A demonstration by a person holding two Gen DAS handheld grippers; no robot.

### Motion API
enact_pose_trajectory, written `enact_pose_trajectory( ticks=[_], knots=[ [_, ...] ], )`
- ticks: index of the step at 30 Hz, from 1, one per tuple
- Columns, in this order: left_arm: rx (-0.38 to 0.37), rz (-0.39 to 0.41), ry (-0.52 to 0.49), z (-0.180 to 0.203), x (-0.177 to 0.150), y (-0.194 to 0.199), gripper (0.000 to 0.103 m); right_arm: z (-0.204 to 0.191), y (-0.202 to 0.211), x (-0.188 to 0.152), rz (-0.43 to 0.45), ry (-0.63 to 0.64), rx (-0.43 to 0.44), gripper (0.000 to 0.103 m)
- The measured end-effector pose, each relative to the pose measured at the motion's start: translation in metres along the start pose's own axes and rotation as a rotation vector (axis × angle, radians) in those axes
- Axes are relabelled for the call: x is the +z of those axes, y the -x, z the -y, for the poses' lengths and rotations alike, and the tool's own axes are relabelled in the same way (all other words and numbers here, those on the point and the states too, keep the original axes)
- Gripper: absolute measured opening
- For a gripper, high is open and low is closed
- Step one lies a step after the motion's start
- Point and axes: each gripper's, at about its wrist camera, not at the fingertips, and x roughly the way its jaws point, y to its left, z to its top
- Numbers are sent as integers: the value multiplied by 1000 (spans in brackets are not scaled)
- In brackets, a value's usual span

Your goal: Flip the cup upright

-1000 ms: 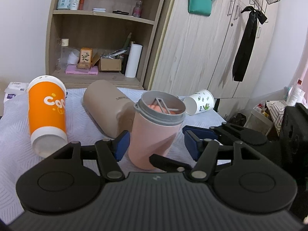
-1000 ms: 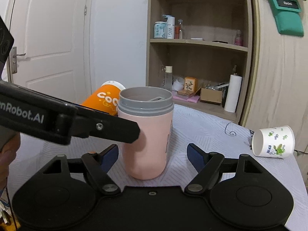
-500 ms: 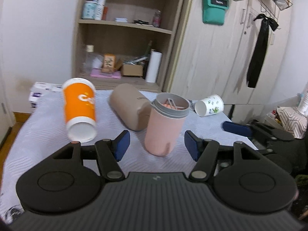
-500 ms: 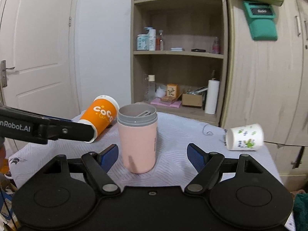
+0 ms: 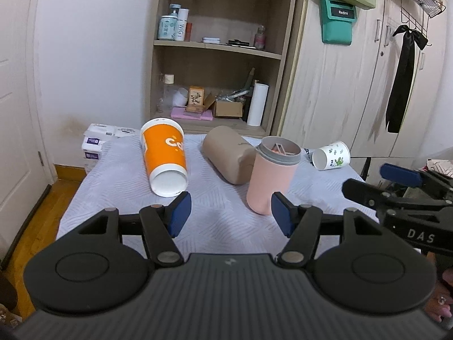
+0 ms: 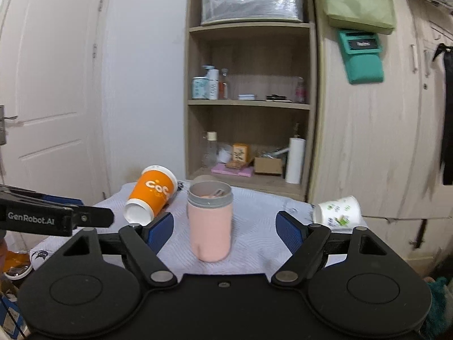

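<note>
A pink cup with a grey rim (image 5: 270, 172) stands upright on the grey-clothed table (image 5: 220, 221); it also shows in the right wrist view (image 6: 210, 222). An orange paper cup (image 5: 165, 157) (image 6: 151, 198) lies on its side at the left. A tan cup (image 5: 228, 157) lies on its side behind the pink one. A small white floral cup (image 5: 331, 155) (image 6: 337, 212) lies on its side at the right. My left gripper (image 5: 230, 216) is open and empty, short of the pink cup. My right gripper (image 6: 223, 231) is open and empty, short of it too.
A wooden shelf unit (image 5: 218, 65) with bottles and boxes stands behind the table, wardrobe doors (image 5: 354, 85) to its right. White packs (image 5: 97, 141) sit by the wall at the left. A door (image 6: 48, 99) is at the far left.
Both grippers have pulled back from the pink cup, which now stands free and farther away. The jaws stayed open.
</note>
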Motion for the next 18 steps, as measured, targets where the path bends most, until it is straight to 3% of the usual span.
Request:
enact_pose_trajectory(
  ticks=[5, 7, 13, 18],
  knots=[
    [11, 3, -9, 4, 0, 12, 66, 4, 19, -2, -16, -50, -41, 91],
    [21, 1, -12, 6, -2, 15, 69, 5, 25, -2, -15, -48, -51, 102],
    [64, 11, -33, 14, -4, 23, 90, 1, 36, -5, -21, -29, -105, 103],
    [70, 10, -35, 16, -5, 28, 94, 2, 42, -5, -29, -58, -128, 103]
  ],
)
